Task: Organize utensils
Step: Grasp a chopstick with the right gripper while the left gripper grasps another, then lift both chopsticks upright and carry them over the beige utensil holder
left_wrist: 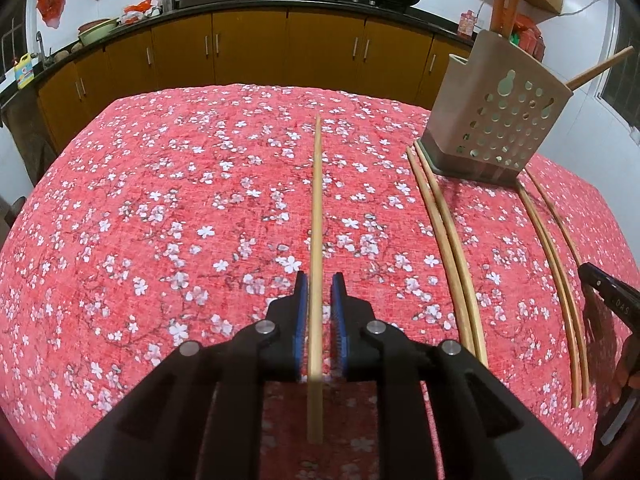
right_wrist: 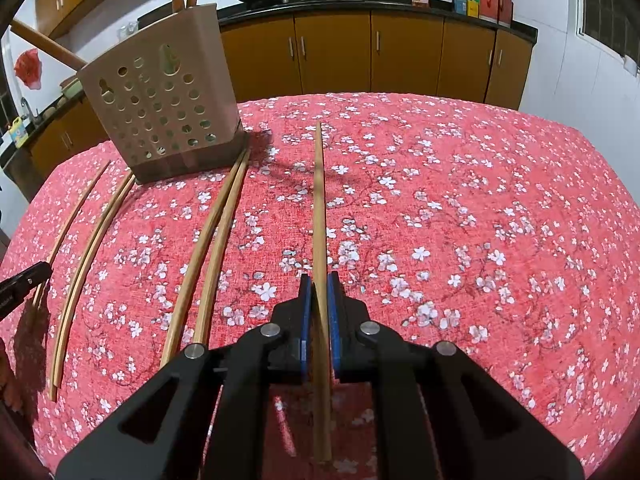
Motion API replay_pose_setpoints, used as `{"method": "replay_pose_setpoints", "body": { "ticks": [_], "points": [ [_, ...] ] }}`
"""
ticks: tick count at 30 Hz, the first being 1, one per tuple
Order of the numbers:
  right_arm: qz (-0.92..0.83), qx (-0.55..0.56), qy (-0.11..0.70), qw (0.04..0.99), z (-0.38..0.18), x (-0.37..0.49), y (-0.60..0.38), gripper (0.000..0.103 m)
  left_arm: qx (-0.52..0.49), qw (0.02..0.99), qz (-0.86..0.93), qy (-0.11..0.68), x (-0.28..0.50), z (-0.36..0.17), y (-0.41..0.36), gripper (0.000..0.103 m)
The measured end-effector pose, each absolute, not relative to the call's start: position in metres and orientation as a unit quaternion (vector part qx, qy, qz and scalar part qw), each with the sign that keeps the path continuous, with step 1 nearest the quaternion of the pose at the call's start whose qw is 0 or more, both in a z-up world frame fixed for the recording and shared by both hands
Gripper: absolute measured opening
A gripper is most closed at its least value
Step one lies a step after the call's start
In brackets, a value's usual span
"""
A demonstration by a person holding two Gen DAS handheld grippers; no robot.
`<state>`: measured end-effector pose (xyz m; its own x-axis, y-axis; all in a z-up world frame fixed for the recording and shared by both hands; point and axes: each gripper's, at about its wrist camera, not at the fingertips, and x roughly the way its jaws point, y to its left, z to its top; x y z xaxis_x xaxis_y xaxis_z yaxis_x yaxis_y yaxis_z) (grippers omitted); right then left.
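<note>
Chopstick (left_wrist: 316, 240) between left claw (left_wrist: 320, 280) pads

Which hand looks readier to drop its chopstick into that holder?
Right, probably. The right tool is shut on its chopstick, and the holder looks near. The left tool shows a gap beside its chopstick.

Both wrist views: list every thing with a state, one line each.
left gripper: jaws around a chopstick, small gaps showing
right gripper: shut on a chopstick
left chopstick: between the fingers, pointing forward
right chopstick: clamped, pointing forward
utensil holder: upright, utensils inside
loose chopsticks: lying flat on the tablecloth
</note>
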<state>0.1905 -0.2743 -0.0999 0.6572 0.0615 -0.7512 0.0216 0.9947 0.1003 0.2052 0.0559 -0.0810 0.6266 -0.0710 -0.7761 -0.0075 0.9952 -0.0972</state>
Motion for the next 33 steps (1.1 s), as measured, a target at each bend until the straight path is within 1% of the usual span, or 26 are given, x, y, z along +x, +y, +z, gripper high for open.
{"method": "replay_pose_setpoints", "body": {
  "ticks": [10,13,18,21,22,25,28,33],
  "points": [
    [0.008,0.049,0.415,0.909,-0.099,0.190,-0.274,0.010,-0.039,0.900,-0.015,0.433,0.205,-0.081,0.055,0.015],
    [0.009,0.051,0.415,0.909,-0.098,0.185,-0.274,0.010,-0.023,0.900,-0.011,0.435,0.199,-0.081,0.051,0.015],
    [0.010,0.053,0.415,0.908,-0.098,0.179,-0.274,0.010,-0.025,0.900,-0.010,0.435,0.190,-0.082,0.051,0.015],
    [0.008,0.048,0.415,0.908,-0.098,0.179,-0.274,0.009,-0.022,0.900,-0.005,0.435,0.188,-0.082,0.051,0.011],
    [0.007,0.047,0.415,0.909,-0.098,0.179,-0.274,0.008,-0.022,0.900,-0.003,0.434,0.187,-0.082,0.053,0.008],
    [0.009,0.051,0.415,0.908,-0.097,0.178,-0.278,0.008,-0.021,0.899,-0.006,0.437,0.186,-0.081,0.054,0.008],
    [0.012,0.061,0.393,0.917,-0.084,0.170,-0.283,0.008,-0.028,0.901,-0.011,0.434,0.183,-0.075,0.057,0.007],
    [0.010,0.070,0.349,0.935,-0.053,0.160,-0.291,0.008,-0.033,0.916,-0.017,0.399,0.175,-0.044,0.063,0.007]
  ]
}}
